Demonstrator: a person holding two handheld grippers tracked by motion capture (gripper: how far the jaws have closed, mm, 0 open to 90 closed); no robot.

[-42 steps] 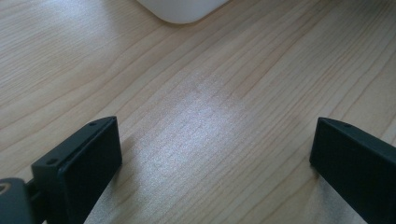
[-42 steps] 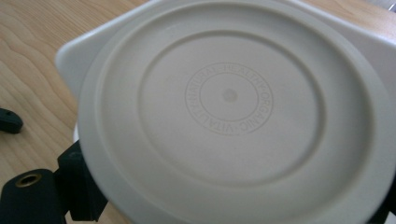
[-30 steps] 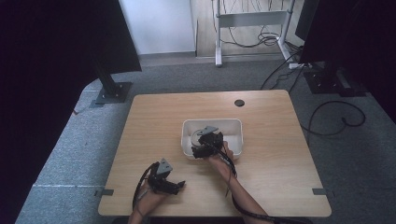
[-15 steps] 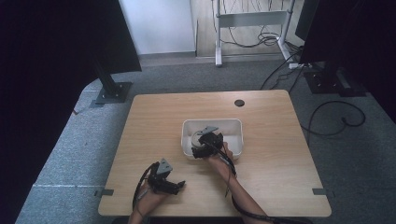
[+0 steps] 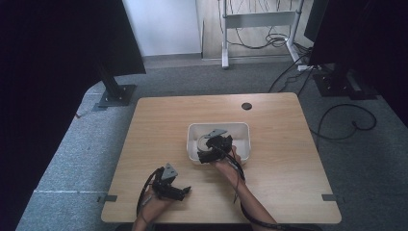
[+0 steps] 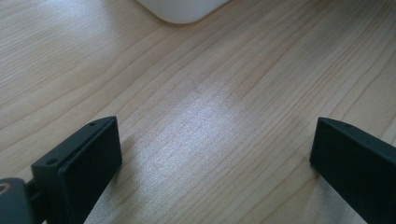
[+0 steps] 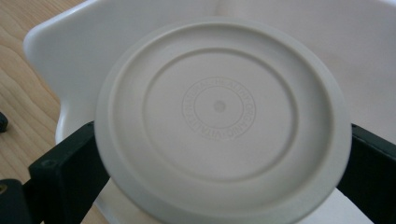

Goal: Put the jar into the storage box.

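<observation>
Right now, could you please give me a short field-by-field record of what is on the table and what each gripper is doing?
Surface: wooden table
Container: white tub, near table centre
Right gripper: over the tub, jaws closed on the edges of a round off-white lid
Left gripper: open, nothing between jaws, above bare wood near the front edge

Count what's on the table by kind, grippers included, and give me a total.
White bins: 1, the bin
Round off-white lids: 1, the lid, held over the bin
Handheld grippers: 2, left gripper and right gripper
Total: 4
</observation>
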